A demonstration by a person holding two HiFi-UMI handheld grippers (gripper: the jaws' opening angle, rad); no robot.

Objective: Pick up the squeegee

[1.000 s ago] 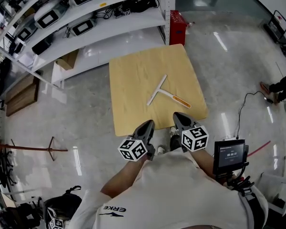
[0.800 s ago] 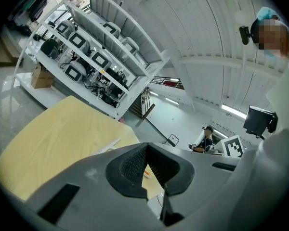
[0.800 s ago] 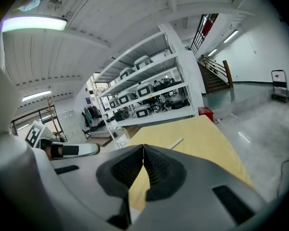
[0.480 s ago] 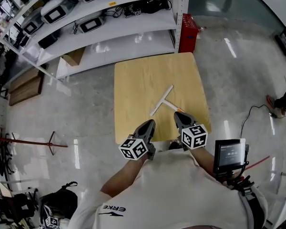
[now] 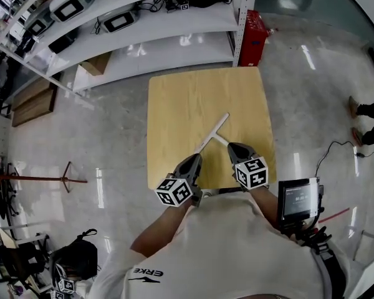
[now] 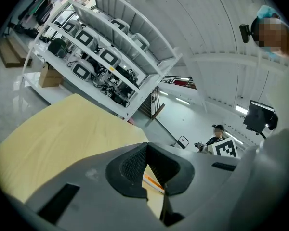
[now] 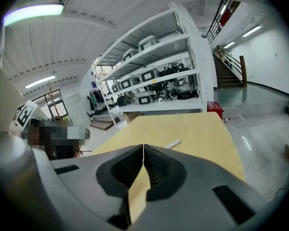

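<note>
A white T-shaped squeegee [image 5: 215, 129] lies on the square wooden table [image 5: 174, 104], right of its middle. My right gripper [image 5: 232, 146] is shut and empty, and its tips sit over the near end of the squeegee's handle, which is hidden there. Shut and empty as well, my left gripper [image 5: 195, 159] hovers over the table's near edge, just left of the blade's near end. The left gripper view shows the orange handle [image 6: 152, 182] through the gap below the closed tips [image 6: 147, 145]. One white blade end [image 7: 172, 144] shows beyond the right gripper [image 7: 143, 146].
White shelving [image 5: 143, 36] with devices stands beyond the table, a red box [image 5: 252, 30] at its right end and a cardboard box [image 5: 96, 63] underneath. A person's feet [image 5: 368, 111] are at the far right. A small screen [image 5: 299, 198] hangs by my right hip.
Both grippers have moved forward and down over the table's near edge. The right gripper now covers the squeegee's handle end, which showed a second ago.
</note>
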